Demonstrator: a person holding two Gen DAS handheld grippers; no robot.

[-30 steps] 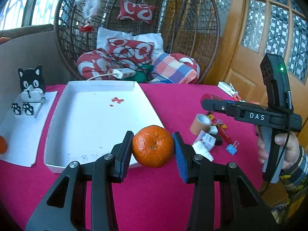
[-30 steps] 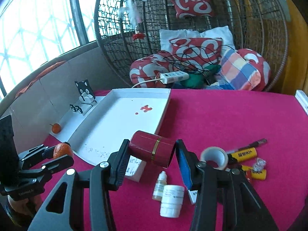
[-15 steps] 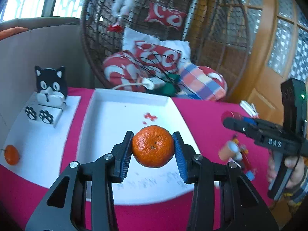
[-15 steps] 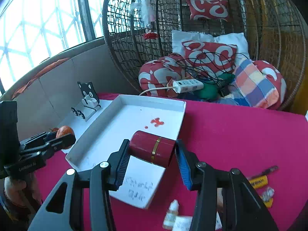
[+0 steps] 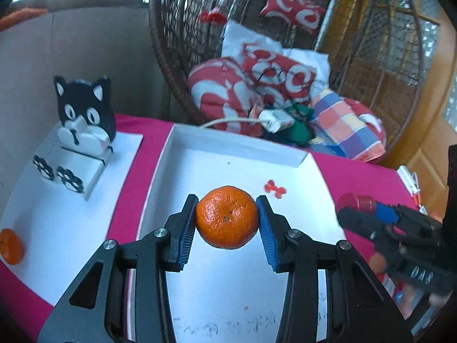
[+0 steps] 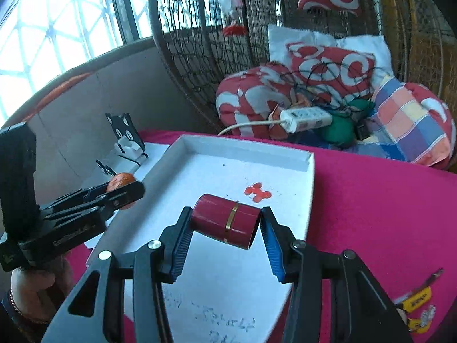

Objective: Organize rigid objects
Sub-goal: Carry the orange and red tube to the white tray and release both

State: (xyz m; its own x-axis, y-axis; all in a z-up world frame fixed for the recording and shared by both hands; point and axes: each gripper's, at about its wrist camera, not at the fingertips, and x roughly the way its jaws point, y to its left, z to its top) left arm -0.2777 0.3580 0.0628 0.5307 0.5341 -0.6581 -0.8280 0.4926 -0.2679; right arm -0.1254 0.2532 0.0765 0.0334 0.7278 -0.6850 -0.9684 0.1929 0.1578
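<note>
**Holding two objects above the white tray**

Holding a mandarin [image 5: 227,217] between its blue pads, the left gripper [image 5: 227,223] hangs over the near half of the white tray [image 5: 237,148]; the fruit is clamped at its sides and clear of the tray floor. The right gripper [image 6: 225,225] is closed on a dark red cylinder [image 6: 225,221] with a gold band, which lies crosswise and slightly tilted between the fingers, also above the tray's floor. In the left wrist view the right gripper [image 5: 368,211] enters over the tray's right edge with the red cylinder [image 5: 355,202] at its tip; in the right wrist view the left gripper [image 6: 125,191] appears at the tray's left edge with the mandarin [image 6: 121,179] in its grasp. A small red bone-shaped mark [image 6: 257,192] sits on the tray floor toward the far wall, beyond both held objects. Handwriting [image 6: 225,323] marks the tray's near end. Left of the tray, a white sheet [image 5: 57,217] carries a black-and-white cat-shaped stand [image 5: 84,108] at its far end and a second mandarin [image 5: 10,246] at its near corner. The tray rests on a magenta tabletop [image 6: 371,200]. Right of the tray, near the front, lie a yellow utility knife [image 6: 414,300] and a small wrapped item [image 6: 427,314]. Behind the tray, a wicker hanging chair [image 6: 414,43] holds red-and-white cushions [image 6: 328,65] and a white power strip [image 6: 307,117].
</note>
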